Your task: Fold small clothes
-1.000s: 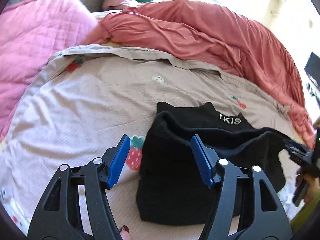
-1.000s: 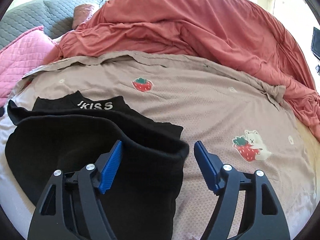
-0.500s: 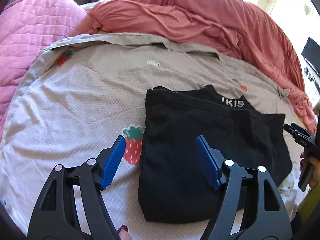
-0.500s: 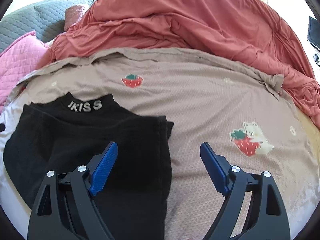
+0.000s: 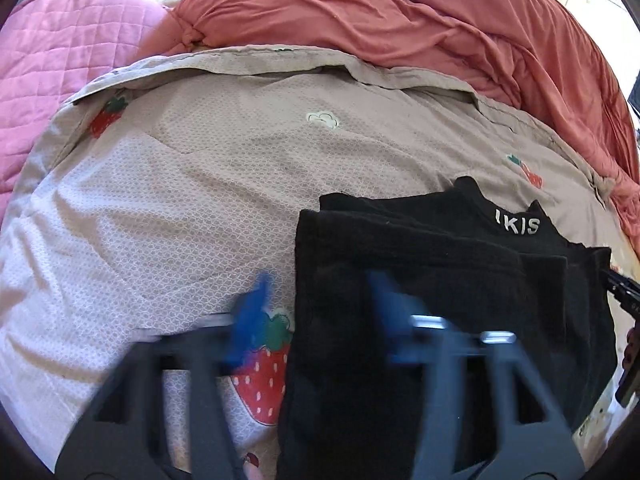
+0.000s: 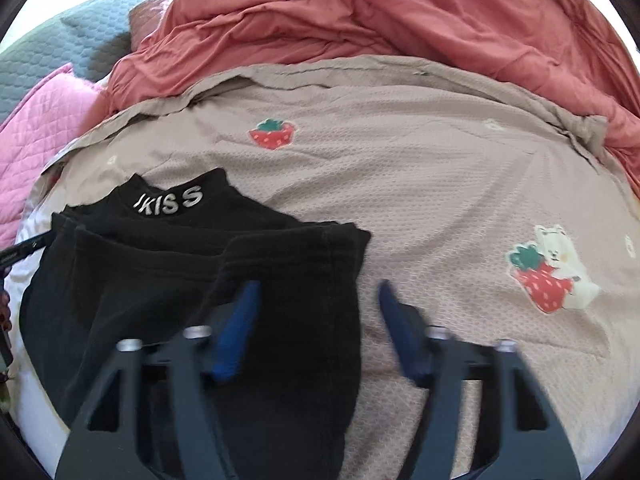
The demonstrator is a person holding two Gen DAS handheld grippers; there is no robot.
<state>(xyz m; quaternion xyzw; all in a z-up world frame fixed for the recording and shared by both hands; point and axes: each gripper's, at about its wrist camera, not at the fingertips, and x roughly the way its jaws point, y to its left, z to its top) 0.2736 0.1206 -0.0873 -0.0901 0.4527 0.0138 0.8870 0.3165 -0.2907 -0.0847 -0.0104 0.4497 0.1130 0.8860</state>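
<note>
We see both tongs closing, blurred, pads apart: left gripper point(image 5: 316, 316) straddles the black garment's point(image 5: 448, 320) left edge, right gripper point(image 6: 316, 320) its right edge (bare bedspread point(image 6: 440, 184) beyond).

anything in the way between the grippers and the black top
Nothing visible. The left gripper straddles the left edge of the black top, and the right gripper straddles its right edge. The top lies flat on the bedspread. Both sets of jaws have just been closing, with cloth between them but not yet pinched.
</note>
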